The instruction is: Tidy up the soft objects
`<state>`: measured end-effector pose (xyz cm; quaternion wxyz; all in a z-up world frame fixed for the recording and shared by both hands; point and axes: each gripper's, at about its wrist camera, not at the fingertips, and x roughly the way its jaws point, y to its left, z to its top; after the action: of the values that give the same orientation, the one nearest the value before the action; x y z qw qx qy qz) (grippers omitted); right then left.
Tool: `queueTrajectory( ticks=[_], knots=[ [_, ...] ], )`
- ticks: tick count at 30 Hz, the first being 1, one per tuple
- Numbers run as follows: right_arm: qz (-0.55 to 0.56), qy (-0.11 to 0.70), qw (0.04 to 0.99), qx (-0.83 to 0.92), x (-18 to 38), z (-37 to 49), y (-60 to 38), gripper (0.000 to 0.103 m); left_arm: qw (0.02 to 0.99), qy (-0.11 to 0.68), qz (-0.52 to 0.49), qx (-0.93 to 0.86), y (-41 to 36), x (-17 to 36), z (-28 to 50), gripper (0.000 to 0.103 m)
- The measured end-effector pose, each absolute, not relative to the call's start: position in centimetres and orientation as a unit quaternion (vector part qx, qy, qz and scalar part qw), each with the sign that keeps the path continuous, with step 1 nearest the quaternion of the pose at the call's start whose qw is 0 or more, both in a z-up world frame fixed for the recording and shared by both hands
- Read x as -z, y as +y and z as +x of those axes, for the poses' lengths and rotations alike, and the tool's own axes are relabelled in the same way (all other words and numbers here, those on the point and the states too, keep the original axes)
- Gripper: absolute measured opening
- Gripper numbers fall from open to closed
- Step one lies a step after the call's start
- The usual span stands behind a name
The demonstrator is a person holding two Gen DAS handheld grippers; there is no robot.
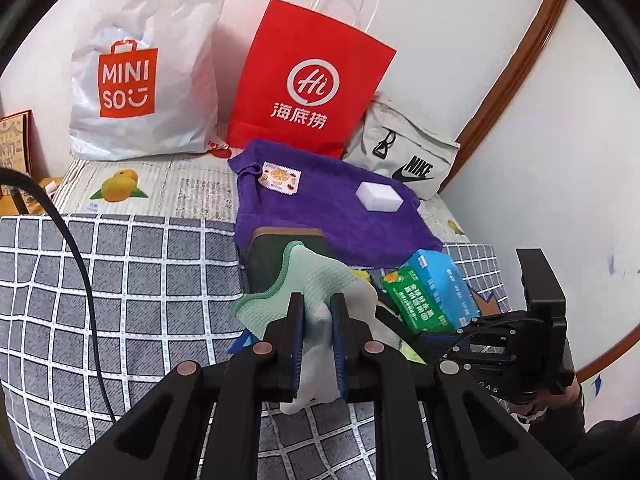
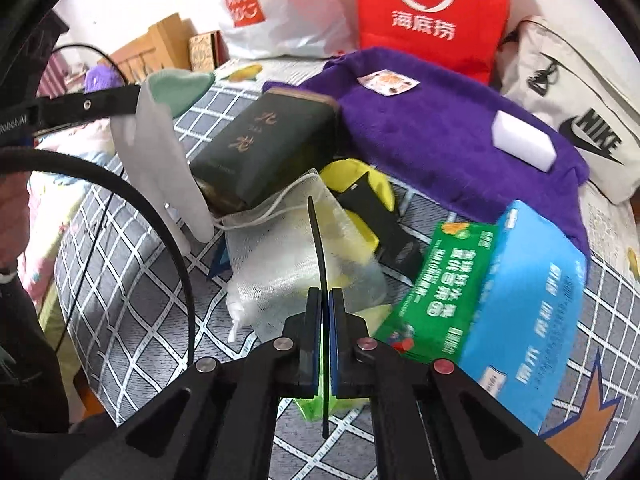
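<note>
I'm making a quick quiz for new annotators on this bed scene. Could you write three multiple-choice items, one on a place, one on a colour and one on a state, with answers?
1. Where does the white block lie?
A. On the purple towel
B. Inside the red paper bag
C. On the green-and-blue pack

2. What colour is the cuff of the glove?
A. Red
B. Pale green
C. Black

3. What is the left gripper doing?
A. Standing wide open over the bed
B. Shut on the dark box
C. Shut on the glove

Answers:
1 A: the block rests on the purple towel, in front of the red paper bag.
2 B: the cuff is pale green with a darker green edge above the white fingers.
3 C: the gripper's pads press on the glove's white part, which hangs down between them.
</note>
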<state>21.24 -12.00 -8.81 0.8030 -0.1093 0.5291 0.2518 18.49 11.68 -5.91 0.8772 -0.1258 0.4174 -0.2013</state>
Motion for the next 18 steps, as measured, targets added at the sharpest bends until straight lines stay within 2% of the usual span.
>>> queueTrajectory(
  ticks=[12,18],
  knots=[
    [-0.106,0.543,0.791,-0.261,11.6,22.2,-11.6,0.004,0.870,0.436,-0.114,0.201,10.3,6.3,18.8,0.013],
    [-0.086,0.519,0.807,-0.266,10.4,21.8,-12.5,0.003,0.868,0.442,-0.123,0.190,10.6,6.5,18.9,0.013]
  ],
)
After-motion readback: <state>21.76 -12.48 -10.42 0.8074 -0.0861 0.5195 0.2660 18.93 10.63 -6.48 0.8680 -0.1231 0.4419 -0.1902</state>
